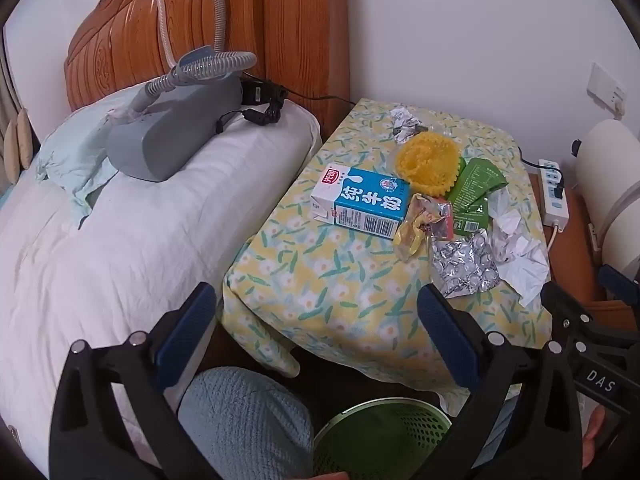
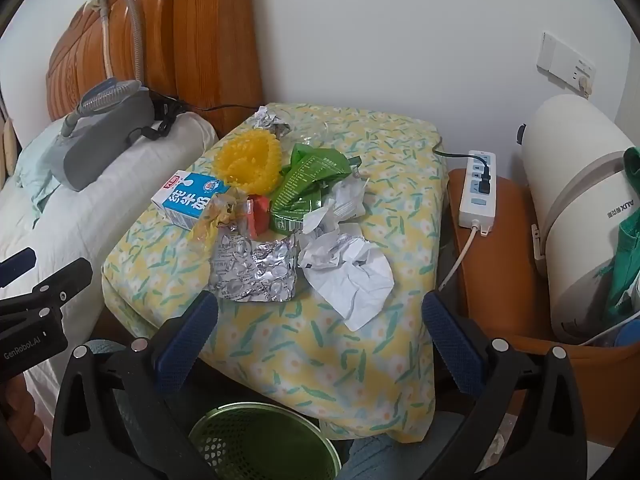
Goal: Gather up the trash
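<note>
Right wrist view: I'm hovering both wide-apart, empty tools, right tool [image 2: 320, 330] and left tool [image 1: 318, 324], nothing collected; the trash pile [image 2: 280, 216] is lying ahead on the worktop [image 2: 360, 360], the green bin [image 2: 264, 440] waiting empty below.

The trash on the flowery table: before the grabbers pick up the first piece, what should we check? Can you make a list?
1. Left gripper open and empty: ok, nothing sits between its blue pads.
2. Right gripper open and empty: ok.
3. Green bin ready to take trash: ok, it stands low in front of the table, mouth up; cannot tell what is inside.
4. Trash in reach and on top: ok, the crumpled white paper and silver foil lie nearest on the flowery cloth.
5. Milk carton empty: cannot tell.
6. Power strip clear of the trash: ok, it lies off to the side on a brown surface.
</note>
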{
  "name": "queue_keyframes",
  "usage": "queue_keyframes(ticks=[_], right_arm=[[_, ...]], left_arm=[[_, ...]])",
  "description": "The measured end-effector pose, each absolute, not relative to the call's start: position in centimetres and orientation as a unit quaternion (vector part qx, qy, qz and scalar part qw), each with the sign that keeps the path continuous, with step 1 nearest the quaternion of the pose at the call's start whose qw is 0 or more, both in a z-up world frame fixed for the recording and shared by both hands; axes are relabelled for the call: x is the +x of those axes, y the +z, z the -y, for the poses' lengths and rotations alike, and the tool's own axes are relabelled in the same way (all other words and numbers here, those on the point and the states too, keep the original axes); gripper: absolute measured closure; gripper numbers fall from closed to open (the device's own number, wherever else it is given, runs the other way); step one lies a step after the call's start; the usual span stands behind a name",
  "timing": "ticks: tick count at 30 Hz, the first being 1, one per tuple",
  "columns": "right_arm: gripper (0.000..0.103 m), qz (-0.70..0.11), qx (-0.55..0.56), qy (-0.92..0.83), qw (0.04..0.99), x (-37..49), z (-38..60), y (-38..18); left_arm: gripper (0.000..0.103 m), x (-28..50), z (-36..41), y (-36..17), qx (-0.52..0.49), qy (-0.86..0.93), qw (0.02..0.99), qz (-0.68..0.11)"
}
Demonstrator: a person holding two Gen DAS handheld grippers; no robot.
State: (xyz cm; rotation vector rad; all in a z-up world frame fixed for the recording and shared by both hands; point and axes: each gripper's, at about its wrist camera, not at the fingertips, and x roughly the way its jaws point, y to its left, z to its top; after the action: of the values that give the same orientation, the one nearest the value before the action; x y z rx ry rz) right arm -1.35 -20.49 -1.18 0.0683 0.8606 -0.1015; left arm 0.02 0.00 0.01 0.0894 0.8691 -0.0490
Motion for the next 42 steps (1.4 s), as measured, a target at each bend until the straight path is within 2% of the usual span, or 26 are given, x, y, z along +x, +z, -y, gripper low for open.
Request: queue_keyframes(ticks=[42], right_arm=[[0.002, -0.429, 0.035, -0.045, 0.902, -1.2, 19.7, -2.2]], left_arm=[[0.006, -0.7, -0.7, -1.1, 0.034, -0.026, 0.901, -0.432]])
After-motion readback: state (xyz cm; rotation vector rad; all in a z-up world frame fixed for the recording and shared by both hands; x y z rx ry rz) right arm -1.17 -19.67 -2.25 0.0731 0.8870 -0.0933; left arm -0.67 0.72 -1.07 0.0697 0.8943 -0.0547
